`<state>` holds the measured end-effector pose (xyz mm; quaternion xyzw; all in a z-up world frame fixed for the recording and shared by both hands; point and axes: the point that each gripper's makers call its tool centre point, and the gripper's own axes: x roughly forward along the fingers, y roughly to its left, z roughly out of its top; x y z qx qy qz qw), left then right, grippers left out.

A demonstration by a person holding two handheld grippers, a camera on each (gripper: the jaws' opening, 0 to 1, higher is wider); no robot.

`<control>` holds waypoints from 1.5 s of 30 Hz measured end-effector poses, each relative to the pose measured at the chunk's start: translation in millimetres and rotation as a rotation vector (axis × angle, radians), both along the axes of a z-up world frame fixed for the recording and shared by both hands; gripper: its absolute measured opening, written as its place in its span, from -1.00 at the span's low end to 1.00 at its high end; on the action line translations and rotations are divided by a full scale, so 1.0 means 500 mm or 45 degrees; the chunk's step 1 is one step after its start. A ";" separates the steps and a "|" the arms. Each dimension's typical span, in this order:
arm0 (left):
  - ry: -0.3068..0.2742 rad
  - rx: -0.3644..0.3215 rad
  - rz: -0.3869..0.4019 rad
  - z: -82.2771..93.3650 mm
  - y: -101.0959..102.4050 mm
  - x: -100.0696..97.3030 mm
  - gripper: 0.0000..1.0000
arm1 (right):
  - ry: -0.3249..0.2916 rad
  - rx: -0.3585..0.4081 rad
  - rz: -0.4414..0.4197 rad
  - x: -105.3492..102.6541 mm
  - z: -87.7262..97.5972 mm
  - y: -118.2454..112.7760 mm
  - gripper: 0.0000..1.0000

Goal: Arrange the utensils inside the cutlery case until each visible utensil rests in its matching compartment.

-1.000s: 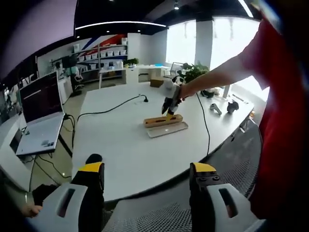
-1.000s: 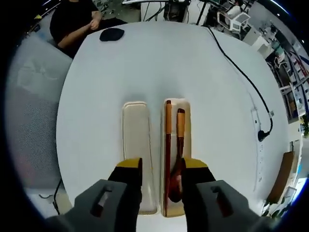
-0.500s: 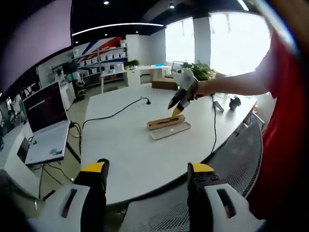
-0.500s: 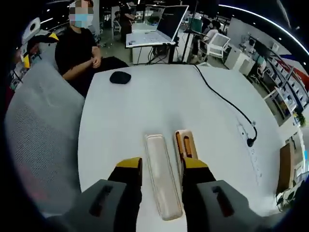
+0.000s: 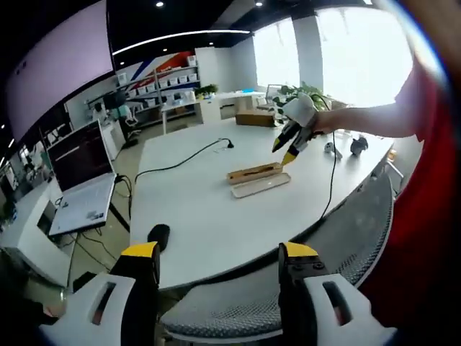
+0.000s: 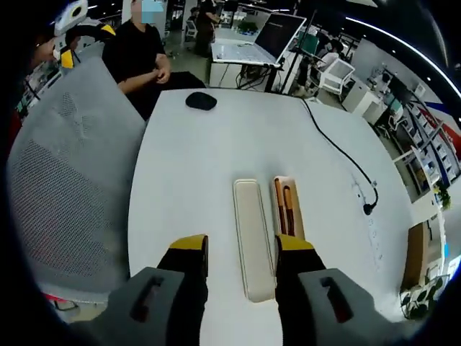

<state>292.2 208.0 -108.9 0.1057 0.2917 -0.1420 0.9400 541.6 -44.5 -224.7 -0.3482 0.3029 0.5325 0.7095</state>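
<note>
Right gripper (image 6: 234, 251) hovers over the white table (image 6: 194, 166), jaws spread and empty. At its 12 o'clock lie the cutlery case (image 6: 289, 210) and lid (image 6: 250, 232). Left gripper (image 5: 220, 259) is spread too.

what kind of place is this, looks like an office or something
Most likely an open-plan office or lab: a large white table with a mesh chair pulled up to it, an open laptop on a side desk, and shelves of storage boxes along the far wall.

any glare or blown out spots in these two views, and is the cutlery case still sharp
Left gripper view: the windows are blown out white, and the cutlery case is small but legible. Right gripper view: even light, the case sharp, the table edges bowed by the fisheye.
</note>
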 end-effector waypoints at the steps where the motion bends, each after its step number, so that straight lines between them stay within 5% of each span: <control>1: -0.002 -0.022 0.020 -0.001 -0.003 -0.005 0.41 | 0.028 0.053 -0.062 0.000 -0.001 0.002 -0.29; 4: -0.035 -0.163 0.075 0.006 -0.027 -0.012 0.53 | 0.229 0.341 -0.233 -0.023 0.025 0.040 -0.08; 5: -0.031 -0.159 0.065 0.005 -0.029 -0.014 0.56 | 0.238 0.391 -0.255 -0.024 0.028 0.044 -0.03; 12: 0.003 -0.011 -0.028 0.020 0.001 0.015 0.50 | 0.008 0.253 -0.238 -0.013 0.015 0.008 -0.24; 15: -0.045 0.000 -0.130 0.043 0.008 0.057 0.45 | 0.118 0.318 -0.288 -0.045 0.026 0.012 -0.34; 18: -0.061 -0.039 -0.185 0.049 0.022 0.108 0.44 | 0.111 0.340 -0.421 -0.059 0.038 -0.010 -0.38; 21: -0.039 -0.206 -0.250 0.021 0.012 0.163 0.36 | 0.086 0.331 -0.520 -0.063 0.036 -0.032 -0.45; 25: -0.005 -0.186 -0.351 -0.021 0.018 0.205 0.38 | 0.111 0.344 -0.705 -0.084 0.032 -0.062 -0.42; 28: 0.011 -0.231 -0.453 -0.031 0.007 0.226 0.38 | 0.107 0.477 -0.805 -0.088 0.051 -0.067 -0.44; 31: 0.001 -0.224 -0.507 -0.047 0.007 0.258 0.36 | 0.116 0.457 -0.854 -0.107 0.047 -0.078 -0.39; 37: 0.069 -0.293 -0.601 -0.094 -0.059 0.281 0.35 | -0.005 0.222 -0.840 -0.133 0.028 -0.120 -0.47; 42: 0.083 -0.200 -0.757 -0.114 -0.109 0.295 0.37 | -0.050 0.229 -0.899 -0.129 0.027 -0.158 -0.45; 45: 0.029 -0.206 -0.750 -0.117 -0.128 0.322 0.37 | -0.080 0.222 -0.875 -0.131 0.026 -0.163 -0.17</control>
